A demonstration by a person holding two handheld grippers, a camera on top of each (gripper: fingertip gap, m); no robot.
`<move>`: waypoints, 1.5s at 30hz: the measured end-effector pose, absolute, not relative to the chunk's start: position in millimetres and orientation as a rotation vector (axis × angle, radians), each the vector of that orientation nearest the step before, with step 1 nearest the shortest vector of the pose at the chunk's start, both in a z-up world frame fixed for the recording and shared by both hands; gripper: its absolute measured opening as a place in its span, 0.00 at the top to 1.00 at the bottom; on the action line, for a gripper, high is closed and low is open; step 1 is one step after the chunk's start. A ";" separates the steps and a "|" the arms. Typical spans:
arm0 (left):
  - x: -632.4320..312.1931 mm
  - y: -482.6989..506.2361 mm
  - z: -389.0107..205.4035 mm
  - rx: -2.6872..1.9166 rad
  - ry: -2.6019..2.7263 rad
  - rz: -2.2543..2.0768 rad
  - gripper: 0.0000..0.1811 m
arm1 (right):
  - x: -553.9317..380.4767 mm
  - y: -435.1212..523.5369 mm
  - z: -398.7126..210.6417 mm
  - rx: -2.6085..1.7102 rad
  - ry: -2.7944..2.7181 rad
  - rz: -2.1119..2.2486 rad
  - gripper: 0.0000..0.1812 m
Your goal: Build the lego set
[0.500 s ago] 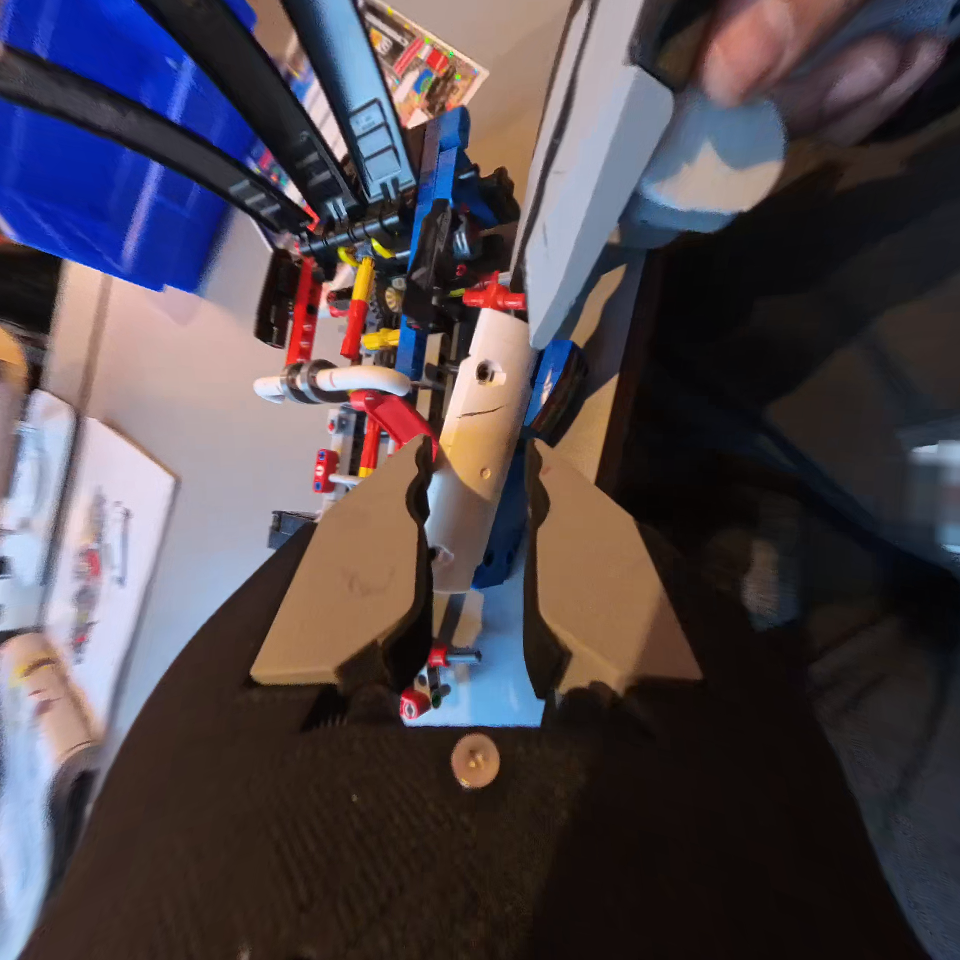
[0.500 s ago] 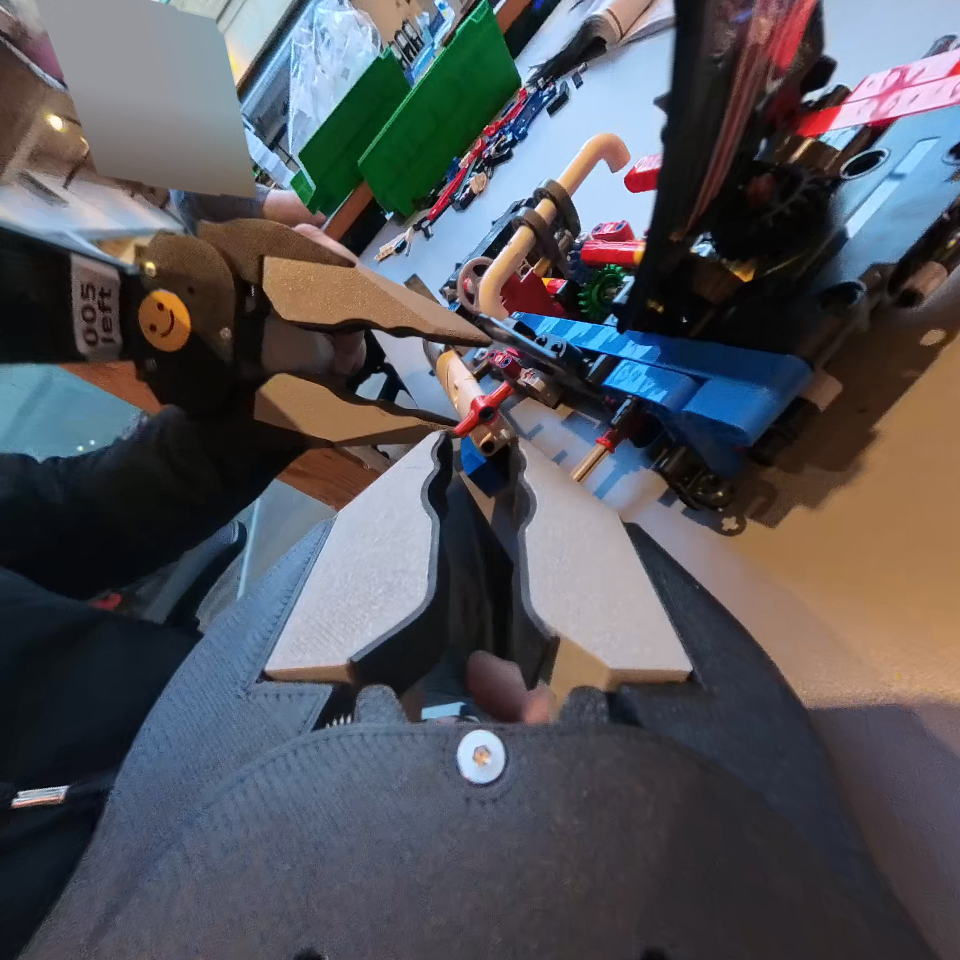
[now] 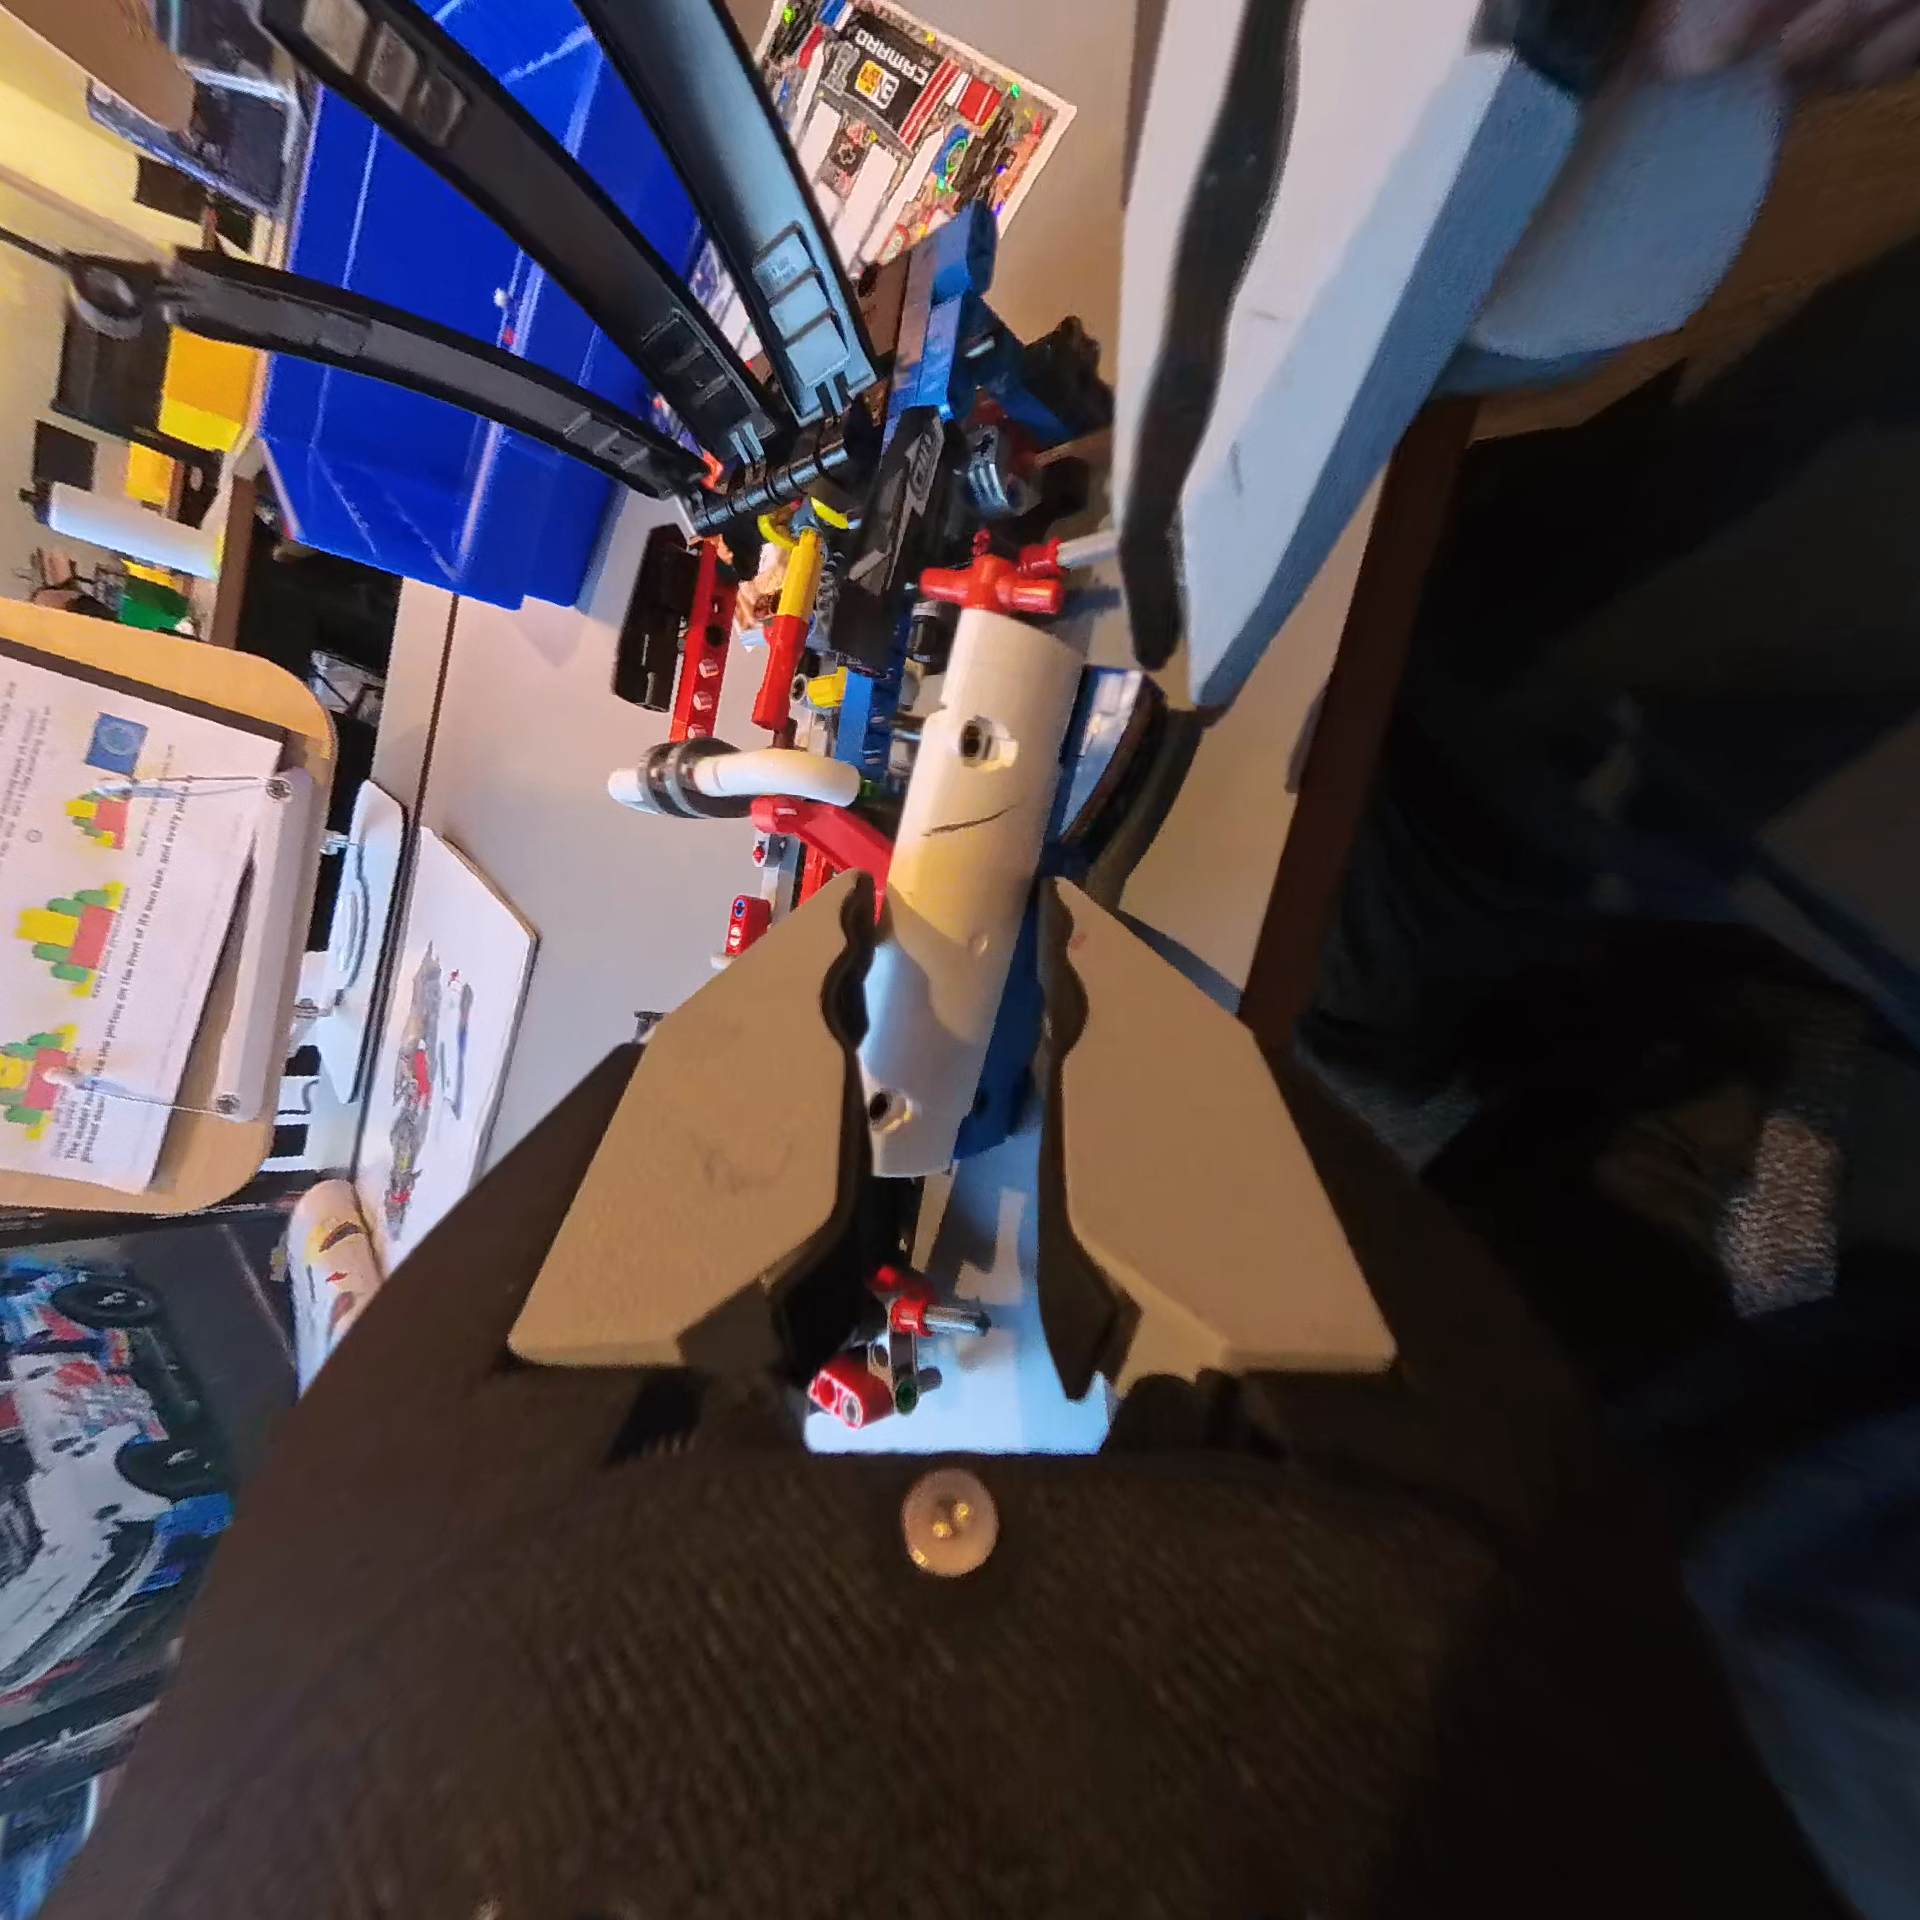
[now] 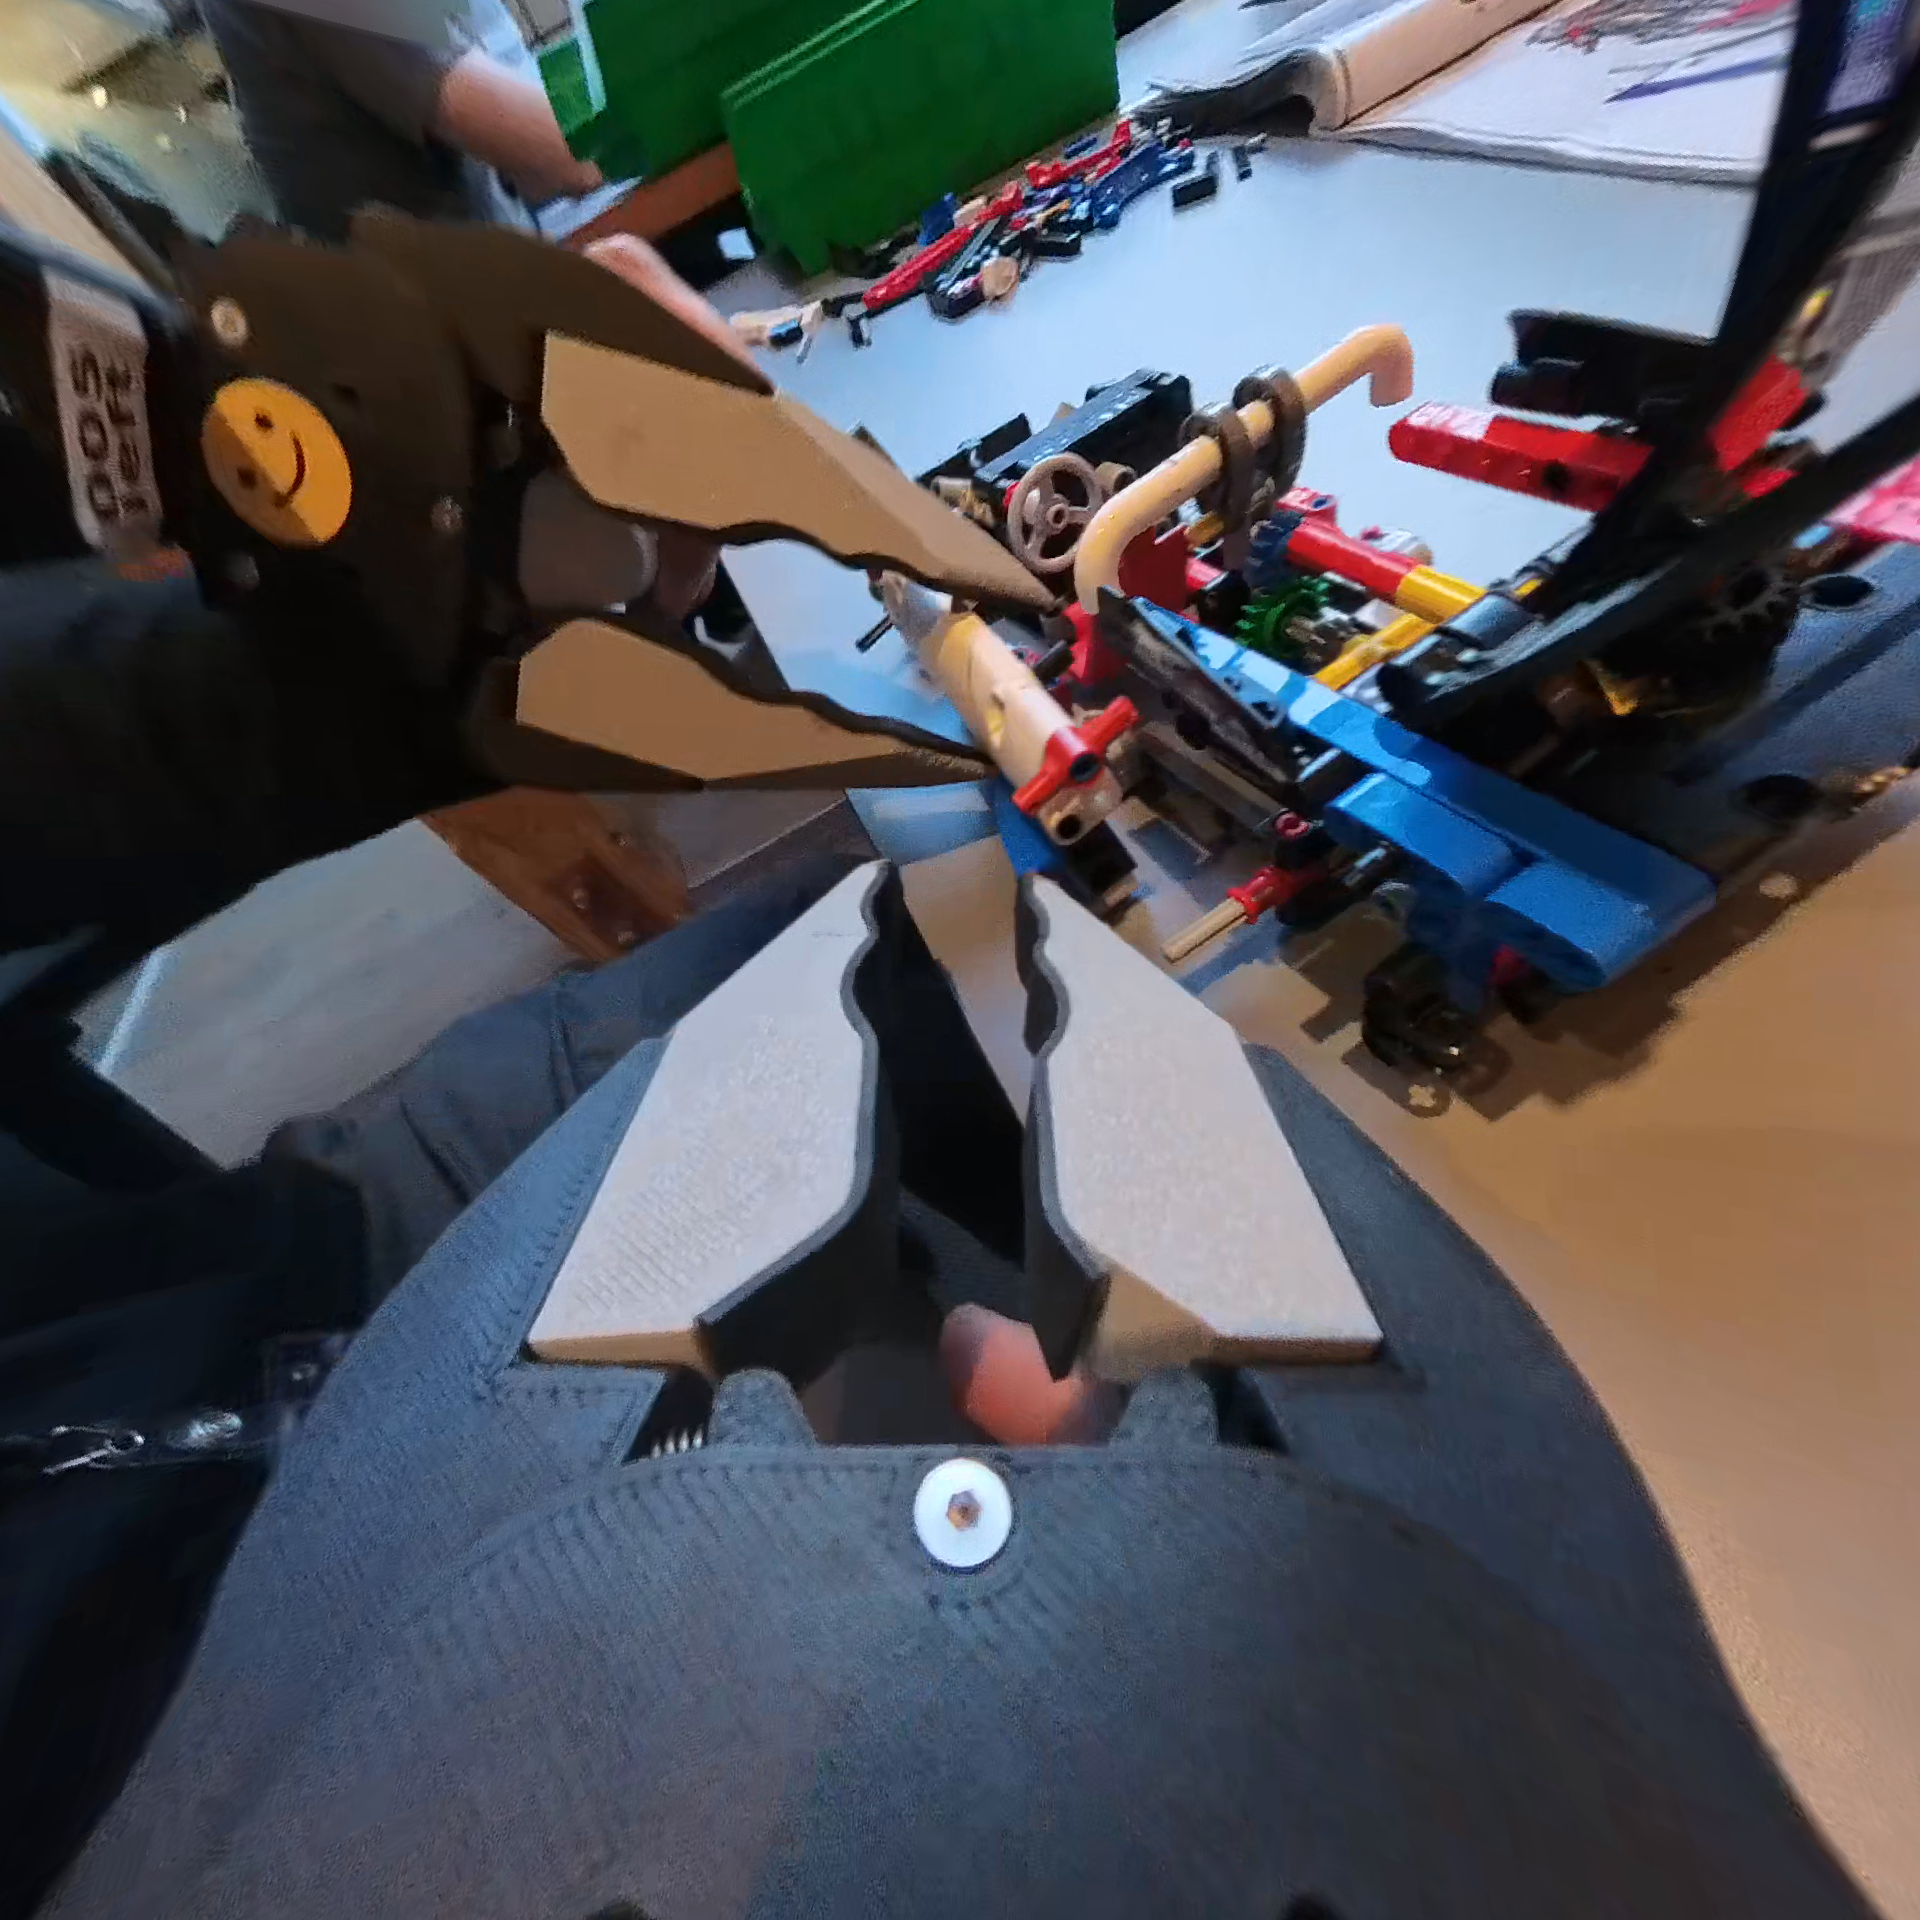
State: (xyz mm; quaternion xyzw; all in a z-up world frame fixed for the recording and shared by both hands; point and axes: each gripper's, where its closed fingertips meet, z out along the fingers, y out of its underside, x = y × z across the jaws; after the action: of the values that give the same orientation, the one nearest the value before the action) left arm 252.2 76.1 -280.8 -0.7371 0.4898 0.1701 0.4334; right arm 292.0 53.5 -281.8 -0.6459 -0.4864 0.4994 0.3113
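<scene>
Your left gripper [image 3: 951, 935] clamps the white panel [image 3: 971, 831]; your right gripper [image 4: 956, 904], jaws slightly parted and empty, could jolt the model [image 4: 1455, 727] and twist the panel off.

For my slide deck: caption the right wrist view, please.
Left gripper grips the model's white panel; right gripper waits open nearby.

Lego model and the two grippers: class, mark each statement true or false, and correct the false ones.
1. The left gripper clamps the long white panel of the Lego model. True.
2. The right gripper holds a red beam. False: nothing sits between its fingers.
3. The curved white tube carries dark rings. True.
4. The storage bins behind the loose pieces are yellow. False: they are green.
</scene>
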 end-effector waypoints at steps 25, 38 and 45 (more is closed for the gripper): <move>237.4 58.9 -281.9 -1.854 1.369 0.452 0.97 | 278.8 38.8 -278.6 -1.517 -1.372 1.318 0.93; 223.4 49.9 -273.8 -1.842 1.421 0.488 0.97 | 269.1 29.4 -282.9 -1.453 -1.461 1.232 0.92; 225.9 41.5 -283.4 -1.833 1.520 0.492 0.97 | 269.3 26.6 -283.5 -1.418 -1.494 1.196 0.90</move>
State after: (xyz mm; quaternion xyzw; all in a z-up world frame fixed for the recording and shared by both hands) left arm 225.9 41.5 -283.4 -0.7068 0.5861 0.1897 0.3476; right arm 269.3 26.6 -283.5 -0.5529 -0.5826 0.4662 0.3709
